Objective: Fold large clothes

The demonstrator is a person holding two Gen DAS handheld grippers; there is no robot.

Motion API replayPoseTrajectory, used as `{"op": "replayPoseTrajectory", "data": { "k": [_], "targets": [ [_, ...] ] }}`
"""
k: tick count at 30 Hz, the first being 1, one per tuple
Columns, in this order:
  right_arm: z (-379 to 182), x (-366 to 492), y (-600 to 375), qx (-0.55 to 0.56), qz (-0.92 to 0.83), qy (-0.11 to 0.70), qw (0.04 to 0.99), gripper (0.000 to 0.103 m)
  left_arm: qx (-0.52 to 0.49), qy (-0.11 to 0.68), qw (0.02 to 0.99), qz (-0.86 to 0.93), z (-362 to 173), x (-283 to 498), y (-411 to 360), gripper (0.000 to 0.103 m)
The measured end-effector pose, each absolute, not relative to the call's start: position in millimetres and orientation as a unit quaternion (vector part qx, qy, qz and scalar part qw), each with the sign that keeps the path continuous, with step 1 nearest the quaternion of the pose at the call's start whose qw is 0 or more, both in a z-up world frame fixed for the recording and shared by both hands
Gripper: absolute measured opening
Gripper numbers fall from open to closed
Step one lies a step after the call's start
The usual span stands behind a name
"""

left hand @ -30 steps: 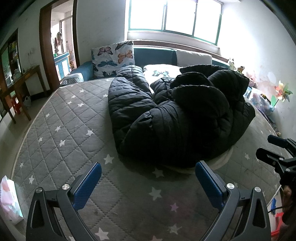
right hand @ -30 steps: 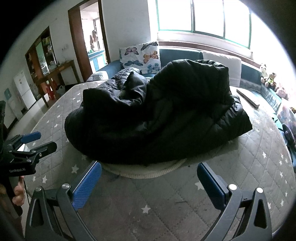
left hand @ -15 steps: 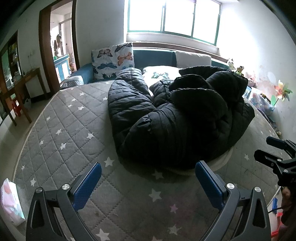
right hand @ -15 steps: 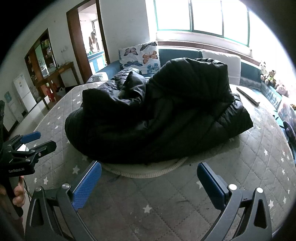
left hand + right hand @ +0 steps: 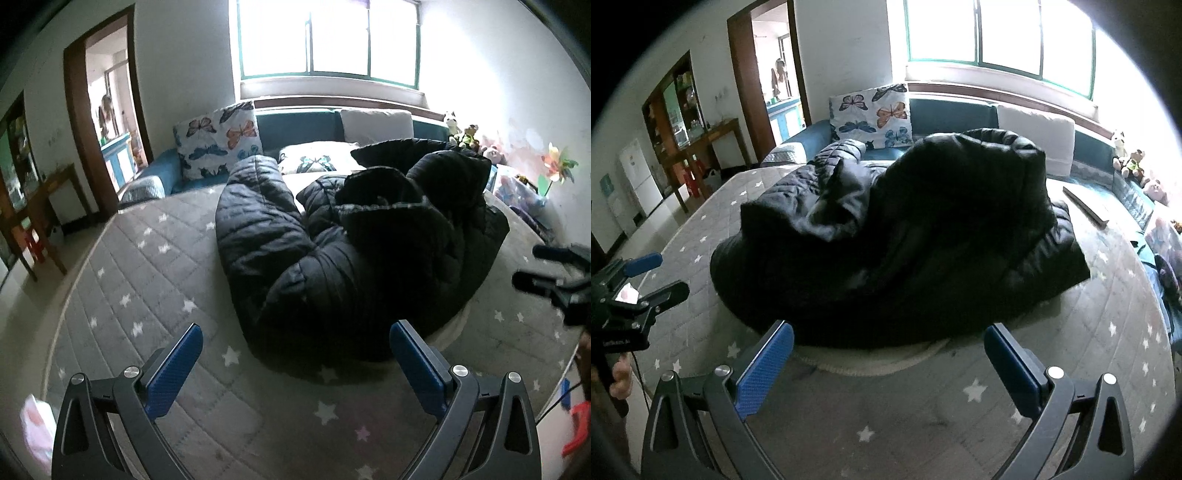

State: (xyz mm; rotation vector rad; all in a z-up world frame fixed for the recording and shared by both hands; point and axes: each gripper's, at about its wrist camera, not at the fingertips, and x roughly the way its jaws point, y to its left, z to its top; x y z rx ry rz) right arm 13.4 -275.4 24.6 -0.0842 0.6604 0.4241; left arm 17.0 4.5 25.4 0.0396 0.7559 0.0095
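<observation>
A large black quilted puffer jacket [image 5: 351, 251] lies crumpled in a heap on the grey star-patterned mattress [image 5: 147, 280]; it fills the middle of the right wrist view [image 5: 905, 240]. A white knitted hem [image 5: 879, 360] pokes out under its near edge. My left gripper [image 5: 295, 354] is open and empty, just short of the jacket's near edge. My right gripper [image 5: 888, 354] is open and empty, its fingers level with the jacket's near edge. Each gripper shows at the side of the other's view: the right one [image 5: 554, 273] and the left one [image 5: 639, 280].
A butterfly pillow [image 5: 218, 140] and a white cushion [image 5: 376, 123] lean on the blue sofa back under the window. Soft toys [image 5: 461, 134] sit at the right. A wooden table [image 5: 40, 206] and a doorway stand at the left. A dark flat bar [image 5: 1084, 208] lies on the mattress.
Both grippers have moved forward toward the jacket, which looks nearer and larger in both views. The jacket has not moved. Both grippers stay open.
</observation>
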Motion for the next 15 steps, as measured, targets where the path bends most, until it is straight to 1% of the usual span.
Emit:
{"op": "replayPoseTrajectory", "data": {
  "k": [6, 10, 15],
  "targets": [
    [51, 49, -289, -0.025, 0.204, 0.323, 0.924, 0.103, 0.053, 0.371, 0.927, -0.032, 23, 40, -2, 0.103],
    [73, 89, -305, 0.015, 0.185, 0.333, 0.924, 0.103, 0.069, 0.379, 0.921, -0.059, 16, 60, -8, 0.103],
    [88, 137, -325, 0.060, 0.135, 0.337, 0.930, 0.103, 0.053, 0.394, 0.911, -0.110, 13, 90, -6, 0.103]
  ]
}}
